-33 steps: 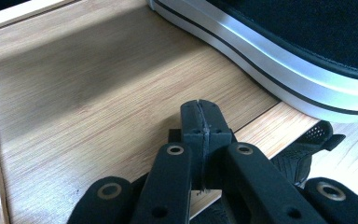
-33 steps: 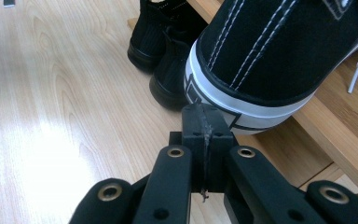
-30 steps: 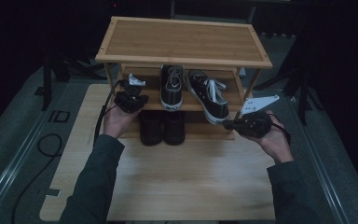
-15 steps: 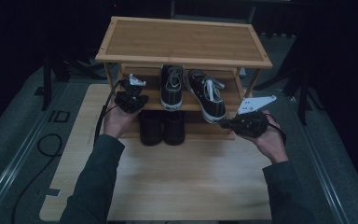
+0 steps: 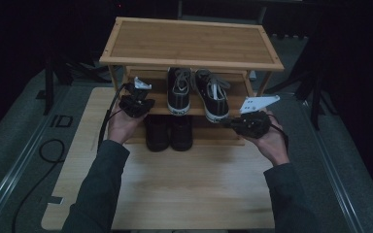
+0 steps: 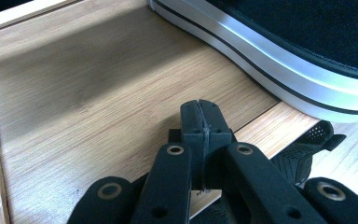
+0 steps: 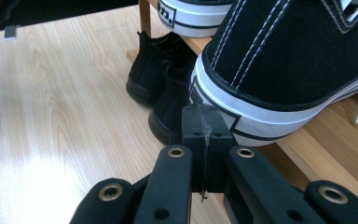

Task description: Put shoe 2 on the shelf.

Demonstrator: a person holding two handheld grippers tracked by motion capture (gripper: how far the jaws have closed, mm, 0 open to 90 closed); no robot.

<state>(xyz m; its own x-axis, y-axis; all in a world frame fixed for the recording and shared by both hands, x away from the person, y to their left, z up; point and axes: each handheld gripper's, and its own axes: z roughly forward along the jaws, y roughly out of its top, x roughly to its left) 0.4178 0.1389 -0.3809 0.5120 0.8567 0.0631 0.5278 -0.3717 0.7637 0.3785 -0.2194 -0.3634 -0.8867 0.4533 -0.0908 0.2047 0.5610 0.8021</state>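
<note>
On the middle shelf of the bamboo shoe rack (image 5: 189, 65) the right black canvas sneaker (image 5: 212, 94) lies askew, its heel (image 7: 242, 112) over the edge. Both the right gripper (image 7: 203, 123) and the left gripper (image 6: 201, 122) are closed and empty; the right one should probably push the heel gently inward, parallel to the left sneaker (image 5: 178, 90)

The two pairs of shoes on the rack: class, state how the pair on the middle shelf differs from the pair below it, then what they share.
The sneakers have white soles and laces; the black shoes beneath are plain black all over. The sneakers lie on the middle shelf, one angled outward; the black shoes stand side by side, lower down. Both pairs have black uppers and heels facing the person.
</note>
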